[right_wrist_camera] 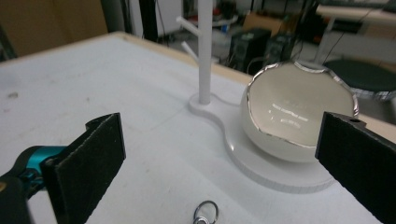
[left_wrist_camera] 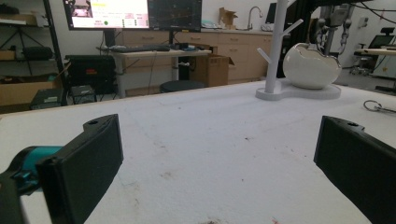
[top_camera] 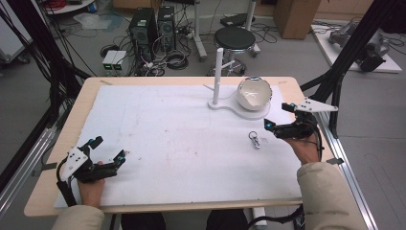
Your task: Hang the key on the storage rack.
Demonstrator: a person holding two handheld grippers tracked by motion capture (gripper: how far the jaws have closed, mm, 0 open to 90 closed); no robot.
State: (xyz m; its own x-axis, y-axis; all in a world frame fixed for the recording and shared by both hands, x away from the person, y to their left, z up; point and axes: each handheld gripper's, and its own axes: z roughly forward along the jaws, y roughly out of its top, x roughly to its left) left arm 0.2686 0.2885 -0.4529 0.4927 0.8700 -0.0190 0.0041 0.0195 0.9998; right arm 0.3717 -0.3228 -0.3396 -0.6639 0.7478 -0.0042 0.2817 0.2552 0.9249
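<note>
A: Nearest the lens in the right gripper view are that gripper's two black jaws, spread wide with nothing between them. Low between them lies the keyring, cut off by the bottom edge.

B: From above the keyring shows whole, flat on the white mat, just left of the right gripper, not touching it.

A: And the left gripper?

B: Wide open too, empty, near the table's front left corner, well apart from the ring. Its own view catches the keyring far off at the right edge, too small to read.

A: The eggshell-shaped bowl looks hollow in the right gripper view, with a jagged silvery rim.

B: In the left gripper view the bowl shows just its outer shell, beside the white peg stand, whose top is cut off. Both sit on one white base.
</note>
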